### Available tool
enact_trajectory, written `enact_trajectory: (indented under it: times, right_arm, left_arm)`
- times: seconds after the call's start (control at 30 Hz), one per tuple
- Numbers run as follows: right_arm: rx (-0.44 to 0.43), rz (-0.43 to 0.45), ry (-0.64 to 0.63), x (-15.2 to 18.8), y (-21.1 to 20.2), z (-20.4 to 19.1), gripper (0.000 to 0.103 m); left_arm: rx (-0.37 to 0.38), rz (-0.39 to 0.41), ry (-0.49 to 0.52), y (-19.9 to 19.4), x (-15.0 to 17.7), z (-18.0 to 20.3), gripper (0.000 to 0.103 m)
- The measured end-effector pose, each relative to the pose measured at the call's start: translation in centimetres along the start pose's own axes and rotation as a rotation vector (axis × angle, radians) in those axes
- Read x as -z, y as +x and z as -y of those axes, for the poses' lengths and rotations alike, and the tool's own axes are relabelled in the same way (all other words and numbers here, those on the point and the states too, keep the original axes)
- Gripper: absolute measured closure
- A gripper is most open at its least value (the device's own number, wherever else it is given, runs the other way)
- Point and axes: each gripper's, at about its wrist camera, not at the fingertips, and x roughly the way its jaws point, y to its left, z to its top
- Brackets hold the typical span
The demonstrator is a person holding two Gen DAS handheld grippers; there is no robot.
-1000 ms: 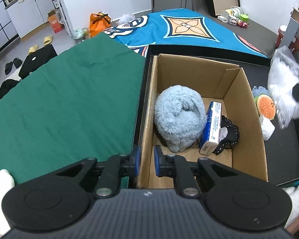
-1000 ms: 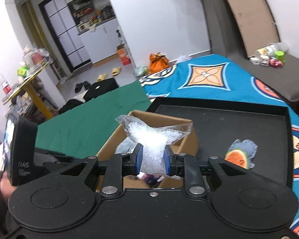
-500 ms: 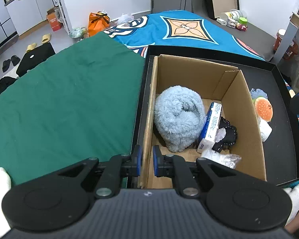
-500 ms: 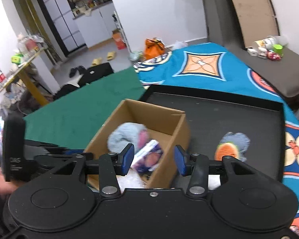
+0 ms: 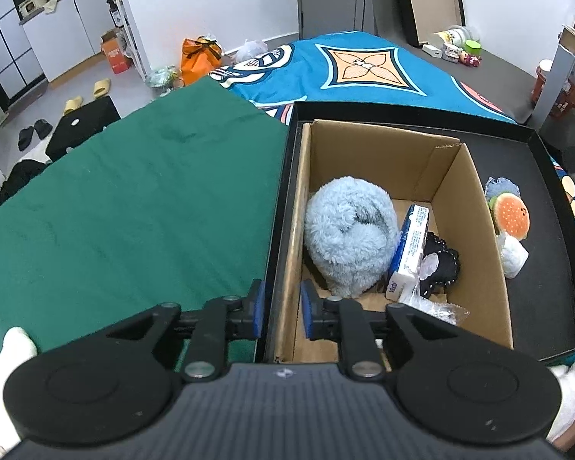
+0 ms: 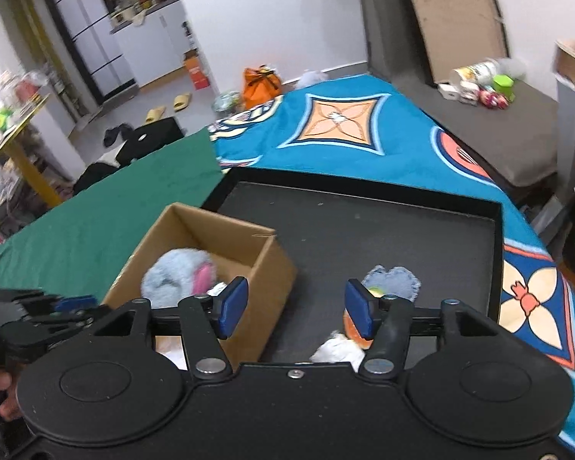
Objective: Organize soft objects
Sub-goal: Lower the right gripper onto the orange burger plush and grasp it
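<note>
while left jaws straddle the cardboard box wall, right jaws gape empty.

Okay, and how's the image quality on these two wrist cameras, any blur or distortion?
Left wrist view: sharp, evenly lit, with fisheye bending at the edges; the cardboard box and fluffy blue toy read clearly. Right wrist view: softer, with motion blur smearing the toy and the far clutter, while the open right gripper stays crisp.
</note>
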Motion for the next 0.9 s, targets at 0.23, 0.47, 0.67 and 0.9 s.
enact_trajectory:
  times: [0.23,0.47,0.67,0.9]
  right_arm:
    - [0.021,-0.018,0.077,1.9,2.1,3.1,0.046]
    - [0.031,-0.043,0.111,3.0,3.8,5.5,0.046]
    - [0.009,-0.085,0.129,3.7,6.1,7.0,0.046]
    - [-0.033,-0.102,0.145,3.8,8.1,8.0,0.047]
  left_arm:
    - [-0.064,0.021,0.034,-0.6,-0.2,0.8,0.051]
    - [-0.101,0.013,0.066,-0.7,-0.9,2.2,0.043]
    - [-0.139,0.001,0.088,0.3,-1.4,3.4,0.037]
    - [-0.181,-0.009,0.138,1.7,-1.9,4.6,0.036]
